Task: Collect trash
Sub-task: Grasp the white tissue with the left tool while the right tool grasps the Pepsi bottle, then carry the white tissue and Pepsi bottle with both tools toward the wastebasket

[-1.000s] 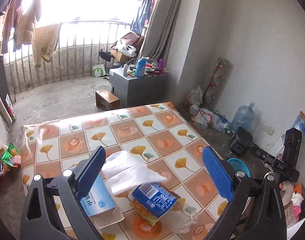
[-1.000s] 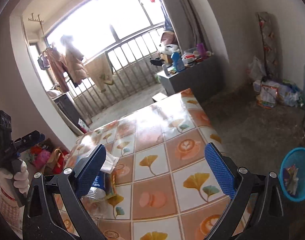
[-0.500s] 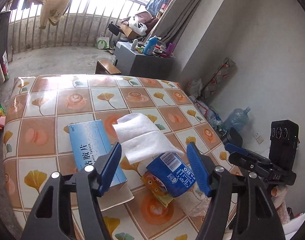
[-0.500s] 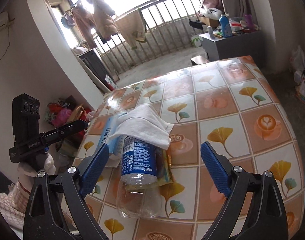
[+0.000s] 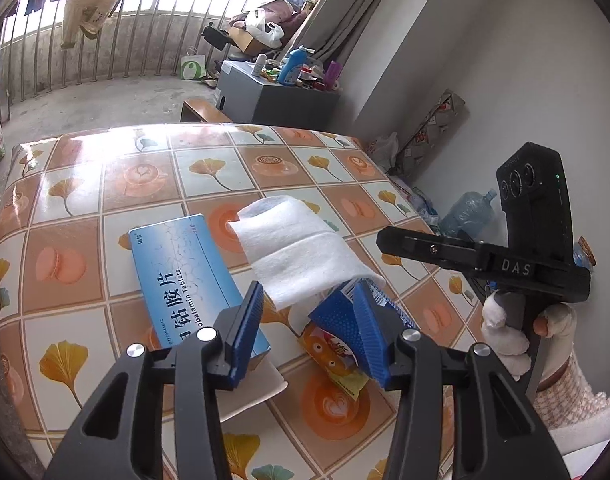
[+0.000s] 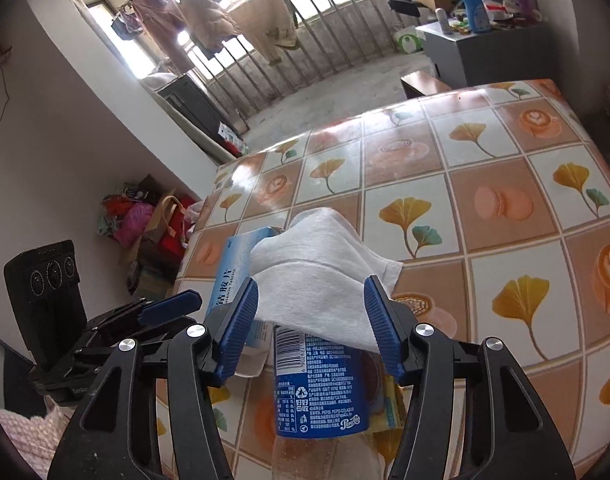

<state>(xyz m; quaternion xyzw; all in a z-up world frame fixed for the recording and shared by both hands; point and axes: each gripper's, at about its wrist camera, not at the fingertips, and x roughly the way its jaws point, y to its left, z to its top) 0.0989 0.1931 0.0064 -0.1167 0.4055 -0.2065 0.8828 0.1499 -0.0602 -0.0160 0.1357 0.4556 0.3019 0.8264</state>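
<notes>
As jaws, wide a second ago, are closing: left gripper [image 5: 305, 320] and right gripper [image 6: 311, 320] are brought around white paper tissue [image 6: 325, 272] draped on blue-labelled plastic bottle [image 6: 317, 396] on tiled-pattern table [image 6: 505, 200]; tissue not yet clamped; pickup judged imminent.

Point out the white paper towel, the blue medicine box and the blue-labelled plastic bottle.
white paper towel [image 5: 301, 248]: left wrist view, middle of sheet.
blue medicine box [image 5: 181, 272]: left wrist view, printed top face.
blue-labelled plastic bottle [image 6: 317, 392]: right wrist view, label.
</notes>
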